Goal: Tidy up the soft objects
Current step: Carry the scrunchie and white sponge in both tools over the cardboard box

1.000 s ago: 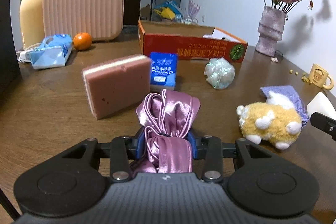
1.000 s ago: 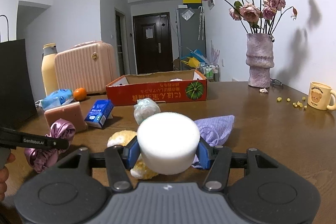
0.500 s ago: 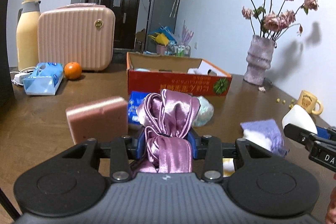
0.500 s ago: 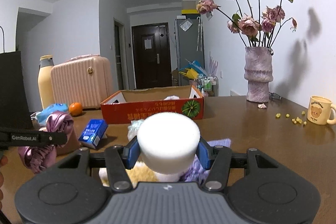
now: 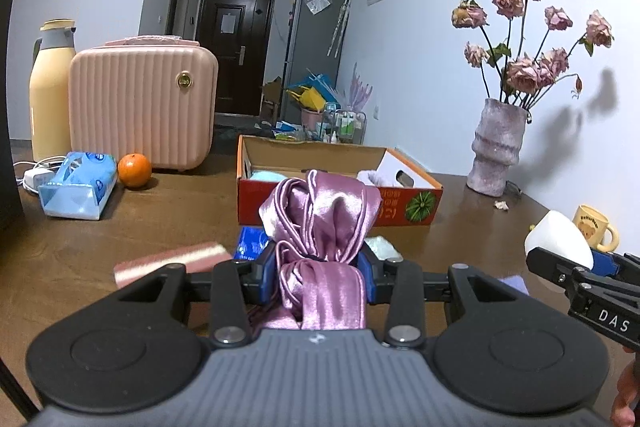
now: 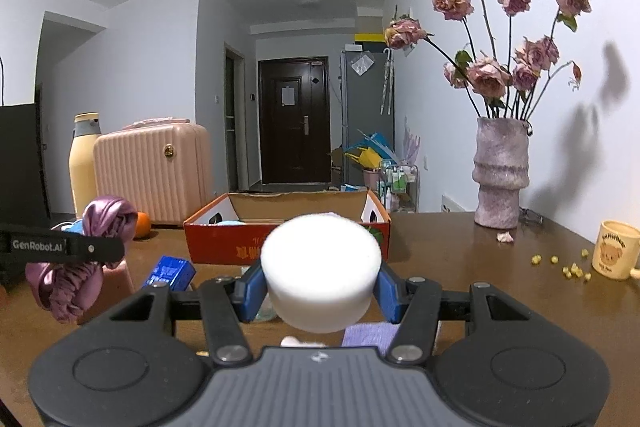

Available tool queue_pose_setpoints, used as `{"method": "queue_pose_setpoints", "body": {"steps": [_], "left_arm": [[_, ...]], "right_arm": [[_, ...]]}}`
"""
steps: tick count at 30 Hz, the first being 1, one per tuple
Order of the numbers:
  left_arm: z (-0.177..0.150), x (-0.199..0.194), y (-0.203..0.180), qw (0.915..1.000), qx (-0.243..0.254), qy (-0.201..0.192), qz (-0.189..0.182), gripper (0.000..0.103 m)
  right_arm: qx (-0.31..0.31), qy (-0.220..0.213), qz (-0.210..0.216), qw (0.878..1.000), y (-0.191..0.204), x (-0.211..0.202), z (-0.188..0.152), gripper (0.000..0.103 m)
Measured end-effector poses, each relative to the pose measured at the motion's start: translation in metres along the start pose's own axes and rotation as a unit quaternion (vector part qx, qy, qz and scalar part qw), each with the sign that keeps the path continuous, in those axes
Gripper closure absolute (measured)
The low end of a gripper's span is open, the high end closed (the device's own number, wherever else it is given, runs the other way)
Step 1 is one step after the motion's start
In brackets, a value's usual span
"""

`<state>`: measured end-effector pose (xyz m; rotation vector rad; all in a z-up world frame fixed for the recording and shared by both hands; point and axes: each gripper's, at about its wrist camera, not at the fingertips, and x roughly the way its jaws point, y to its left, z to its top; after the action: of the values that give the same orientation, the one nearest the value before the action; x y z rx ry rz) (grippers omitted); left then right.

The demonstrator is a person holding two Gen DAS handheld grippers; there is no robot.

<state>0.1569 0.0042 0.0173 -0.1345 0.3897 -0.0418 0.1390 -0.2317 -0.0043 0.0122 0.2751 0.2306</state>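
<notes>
Left gripper [image 5: 318, 273] pinches the pink satin scrunchie [image 5: 320, 223]; right gripper [image 6: 320, 287] pinches a white foam puff [image 6: 320, 267]. Both are short of the red cardboard box [image 5: 400, 211], which already holds some items. Pink sponge [image 5: 172, 261] and purple cloth [image 6: 366, 335] are still on the table [image 5: 80, 251].

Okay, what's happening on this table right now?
A person is sorting soft items with two handheld grippers. The left gripper is clamped on a bunched pink satin cloth; the right gripper holds a round white sponge. Both are off the wooden table, facing the open red cardboard box. A pink sponge block and purple cloth are on the table.

Left gripper [image 5: 320, 263] clamped, aloft; right gripper [image 6: 320, 287] likewise, alongside.
</notes>
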Motion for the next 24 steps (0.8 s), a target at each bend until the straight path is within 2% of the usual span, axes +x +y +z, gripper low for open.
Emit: {"method": "queue_pose_setpoints", "body": {"steps": [13, 24], "left_arm": [[0.028, 0.022, -0.013, 0.9998, -0.01, -0.019, -0.003, 0.063], [0.046, 0.05, -0.017, 0.9994, -0.024, -0.024, 0.003, 0.063]], "right_arm": [[-0.008, -0.011, 0.006, 1.0, -0.008, 0.036, 0.031, 0.048], [-0.01, -0.003, 0.014, 1.0, -0.012, 0.073, 0.046, 0.048]]}}
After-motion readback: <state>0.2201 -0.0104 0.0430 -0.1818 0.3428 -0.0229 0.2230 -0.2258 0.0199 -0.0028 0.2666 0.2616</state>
